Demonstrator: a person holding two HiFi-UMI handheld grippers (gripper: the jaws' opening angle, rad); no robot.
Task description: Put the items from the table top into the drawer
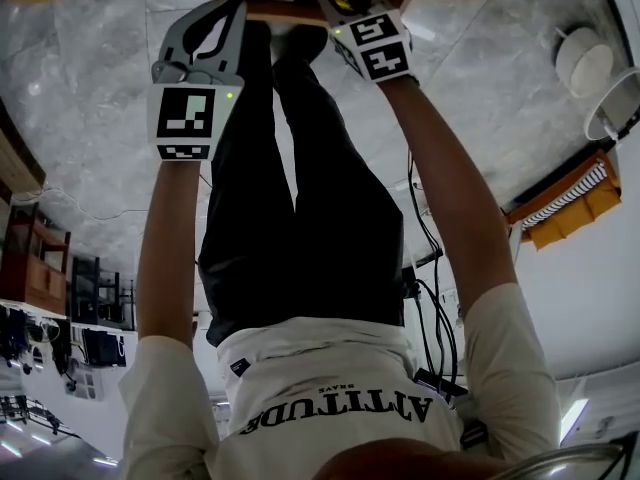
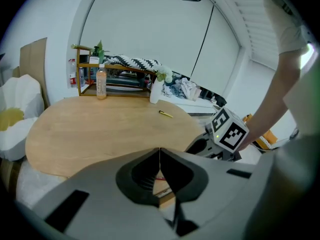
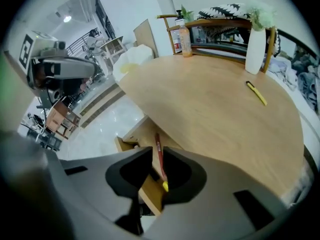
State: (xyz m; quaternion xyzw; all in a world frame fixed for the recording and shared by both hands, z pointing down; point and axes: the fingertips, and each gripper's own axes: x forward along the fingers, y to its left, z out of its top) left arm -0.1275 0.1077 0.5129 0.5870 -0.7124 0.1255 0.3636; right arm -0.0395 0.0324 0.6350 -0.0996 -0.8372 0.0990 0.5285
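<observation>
Left gripper [image 2: 160, 153] is pinched fully shut on nothing, its jaws meeting in a clean line. It looks like the idle partner here, parked at the near edge of the oval light-wood worktop [image 3: 215, 119]. Right gripper [image 3: 156, 151] is the one to watch: its jaws stand a narrow slit apart and press on nothing. Through that slit you can see the slim red pen with the yellow end [image 3: 159, 159]. It appears to lie lengthwise in the open wooden drawer [image 3: 131, 134] below the worktop's edge rather than in any grip, so that item reads as delivered.

Out across the worktop, well apart from both grippers, the thin yellow pen [image 3: 256, 93] lies flat and alone. By my reckoning it's the next one to fetch, and a flat, skinny thing like that will call for a low, careful pinch. At the far rim a peach-coloured drink bottle [image 3: 184, 34] and a tall white vase [image 3: 255, 49] stand upright against a wooden rack [image 3: 215, 21].
</observation>
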